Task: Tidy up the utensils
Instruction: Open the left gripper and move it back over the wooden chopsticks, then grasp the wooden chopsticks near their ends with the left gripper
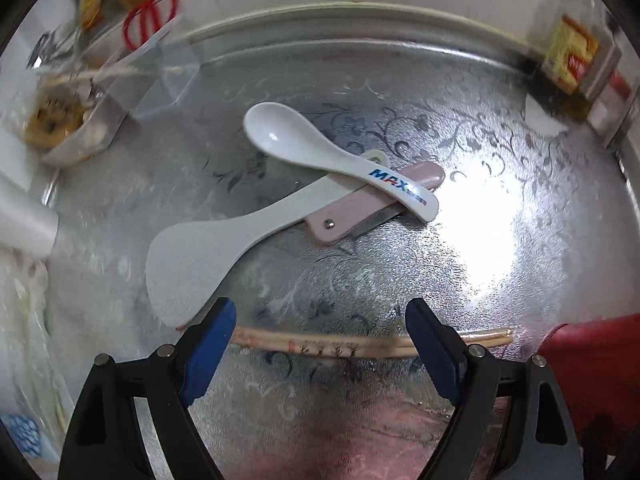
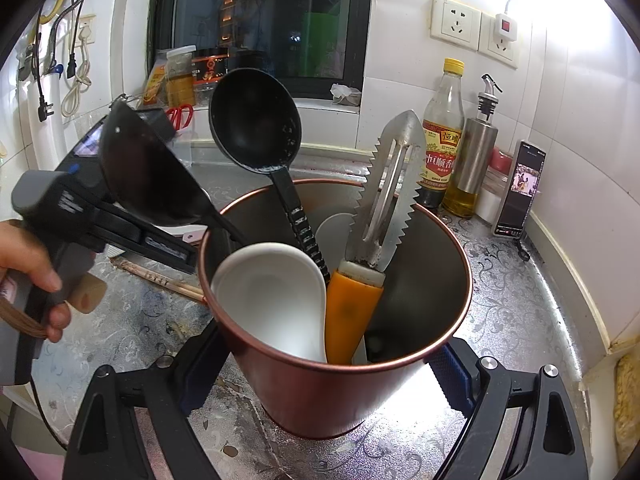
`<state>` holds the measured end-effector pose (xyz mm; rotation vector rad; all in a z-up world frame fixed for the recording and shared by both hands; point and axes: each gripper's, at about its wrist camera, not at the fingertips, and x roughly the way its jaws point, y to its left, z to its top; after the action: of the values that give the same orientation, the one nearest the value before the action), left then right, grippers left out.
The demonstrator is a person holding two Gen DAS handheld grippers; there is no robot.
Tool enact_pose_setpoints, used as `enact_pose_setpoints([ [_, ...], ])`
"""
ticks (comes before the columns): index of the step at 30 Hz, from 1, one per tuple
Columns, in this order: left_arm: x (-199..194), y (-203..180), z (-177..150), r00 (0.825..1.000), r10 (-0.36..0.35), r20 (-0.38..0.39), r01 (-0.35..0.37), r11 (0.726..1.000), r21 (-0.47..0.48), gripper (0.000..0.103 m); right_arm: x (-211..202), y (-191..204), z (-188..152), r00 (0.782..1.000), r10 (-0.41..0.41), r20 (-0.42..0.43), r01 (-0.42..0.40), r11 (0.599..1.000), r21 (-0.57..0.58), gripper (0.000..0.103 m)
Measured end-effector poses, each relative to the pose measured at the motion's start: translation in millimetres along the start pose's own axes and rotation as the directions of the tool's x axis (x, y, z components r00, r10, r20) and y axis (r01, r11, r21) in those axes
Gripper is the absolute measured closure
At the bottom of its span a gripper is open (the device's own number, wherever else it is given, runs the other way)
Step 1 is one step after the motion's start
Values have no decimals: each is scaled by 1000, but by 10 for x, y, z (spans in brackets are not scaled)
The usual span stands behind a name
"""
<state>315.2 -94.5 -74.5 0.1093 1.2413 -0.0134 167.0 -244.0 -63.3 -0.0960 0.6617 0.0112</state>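
Observation:
My left gripper [image 1: 320, 320] hangs open over the silver patterned counter [image 1: 500, 168], pointing steeply down. A pair of wooden chopsticks [image 1: 340, 346] lies crosswise between its blue pads [image 1: 208, 344], untouched. Beyond them a white ceramic spoon [image 1: 320, 156] rests on a pale rice paddle [image 1: 208, 256] and a pink folding knife [image 1: 376, 200]. My right gripper [image 2: 326, 364] is shut on a copper-red cup [image 2: 320, 396] standing on the counter. The cup holds a black ladle [image 2: 256, 124], a second black ladle [image 2: 148, 176], a white spoon [image 2: 272, 296] and an orange-handled serrated scraper [image 2: 384, 204].
A vinegar bottle [image 2: 442, 136], a steel oil bottle [image 2: 478, 152] and a phone [image 2: 518, 188] stand against the tiled wall on the right. Red scissors [image 1: 148, 20] and a clear box [image 1: 164, 76] sit at the counter's back edge. A hand [image 2: 28, 256] grips the left tool's handle.

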Motion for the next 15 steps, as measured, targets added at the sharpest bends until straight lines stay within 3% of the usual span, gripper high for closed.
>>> enact_pose_setpoints([
  [6, 63, -136, -36, 1000, 21, -23, -19, 998, 63, 16, -1, 2, 2, 1000, -1, 0, 1, 1000, 0, 11],
  [15, -38, -181, -361, 999, 48, 1, -48, 992, 120, 16, 1, 1, 3, 1000, 0, 0, 0, 1000, 0, 10],
])
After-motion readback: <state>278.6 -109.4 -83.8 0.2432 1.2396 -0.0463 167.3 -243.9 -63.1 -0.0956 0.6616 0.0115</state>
